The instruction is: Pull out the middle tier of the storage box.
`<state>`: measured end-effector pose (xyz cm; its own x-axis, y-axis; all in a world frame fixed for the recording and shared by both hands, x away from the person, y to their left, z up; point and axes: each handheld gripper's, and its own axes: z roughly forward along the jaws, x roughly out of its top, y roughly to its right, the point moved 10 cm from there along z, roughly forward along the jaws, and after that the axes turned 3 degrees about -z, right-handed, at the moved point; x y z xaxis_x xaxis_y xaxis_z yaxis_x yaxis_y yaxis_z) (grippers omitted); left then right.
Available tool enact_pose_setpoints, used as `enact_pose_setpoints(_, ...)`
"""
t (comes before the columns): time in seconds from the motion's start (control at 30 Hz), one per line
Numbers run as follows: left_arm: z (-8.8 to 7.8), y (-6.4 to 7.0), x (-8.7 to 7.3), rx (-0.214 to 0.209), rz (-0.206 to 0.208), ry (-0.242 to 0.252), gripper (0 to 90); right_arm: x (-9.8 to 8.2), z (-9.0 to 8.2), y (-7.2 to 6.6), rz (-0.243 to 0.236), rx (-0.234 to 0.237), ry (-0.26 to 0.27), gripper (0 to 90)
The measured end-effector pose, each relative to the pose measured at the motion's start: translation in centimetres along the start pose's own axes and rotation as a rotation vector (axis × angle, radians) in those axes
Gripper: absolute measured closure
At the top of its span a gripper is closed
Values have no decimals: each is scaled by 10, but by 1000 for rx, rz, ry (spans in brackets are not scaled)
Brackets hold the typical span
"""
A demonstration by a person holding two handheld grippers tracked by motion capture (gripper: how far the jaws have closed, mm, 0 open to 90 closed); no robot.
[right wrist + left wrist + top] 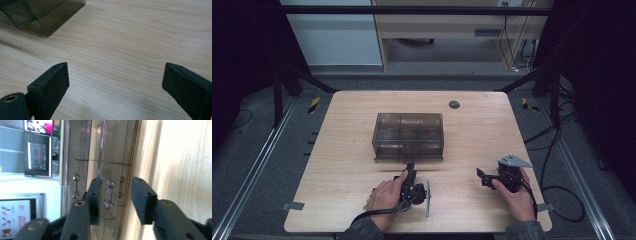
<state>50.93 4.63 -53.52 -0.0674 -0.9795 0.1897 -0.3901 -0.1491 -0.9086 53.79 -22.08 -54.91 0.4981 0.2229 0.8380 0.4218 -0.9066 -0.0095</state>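
High view: smoked drawer box (409, 136) sits at frame centre. Left gripper (411, 170) points at its front, jaws parted around a handle (109, 193), not pressing. Right gripper (481, 175), lower right, jaws wide, empty.

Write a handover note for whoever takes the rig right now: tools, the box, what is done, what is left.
Left tool: turned on its side at the front of the drawer box, jaws apart with the middle handle in line between them; pads not pressing on it.
Right tool: open over bare table, right of the box, holding nothing.
Box: mid-table, smoked plastic, front toward the person; drawers look shut.
Done: left tool lined up with a handle.
Left: probably close on the handle and pull the drawer out; the right tool is free to steady the box.
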Motion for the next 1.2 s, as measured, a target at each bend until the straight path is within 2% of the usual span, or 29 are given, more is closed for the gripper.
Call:
enact_pose_setpoints(0.03,-1,-1,0,-6,-11,4,554,0,-1,0,-3,2,0,77)
enact_pose_setpoints(0.27,-16,-8,-7,-118,-147,40,396,4,-6,-4,-23,-12,7,82)
enact_pose_setpoints(0.4,-25,-21,-18,-182,-205,64,325,17,-10,-15,-87,4,6,69)
enact_pose_setpoints(0.43,-25,-25,-21,-186,-214,67,307,21,-12,-16,-108,-19,-5,61)
enact_pose_setpoints(0.47,-26,-32,-28,-209,-237,65,300,23,-13,-15,-119,-34,-22,82)
enact_pose_setpoints(0.5,-26,-36,-32,-215,-246,65,290,26,-16,-15,-157,-54,-53,104)
enact_pose_setpoints(0.53,-27,-40,-36,-226,-267,65,277,28,-17,-17,-172,-44,-61,113)
enact_pose_setpoints(0.6,-29,-49,-42,-280,-349,93,256,31,-19,-21,-193,-12,-80,120)
enact_pose_setpoints(0.67,-30,-54,-48,-332,-406,104,239,35,-20,-23,-238,-1,-103,132)
enact_pose_setpoints(0.77,-30,-65,-67,-368,-425,58,219,43,-20,-29,-299,33,-143,181)
enact_pose_setpoints(0.83,-30,-70,-75,-375,-435,51,217,50,-19,-34,-335,57,-160,216)
enact_pose_setpoints(1.03,-29,-83,-92,-415,-443,86,184,68,-10,-48,-440,146,-193,278)
enact_pose_setpoints(1.13,-22,-92,-99,-446,-485,87,177,76,-2,-51,-449,167,-211,298)
enact_pose_setpoints(1.2,-18,-96,-103,-464,-481,66,170,80,2,-52,-463,170,-231,325)
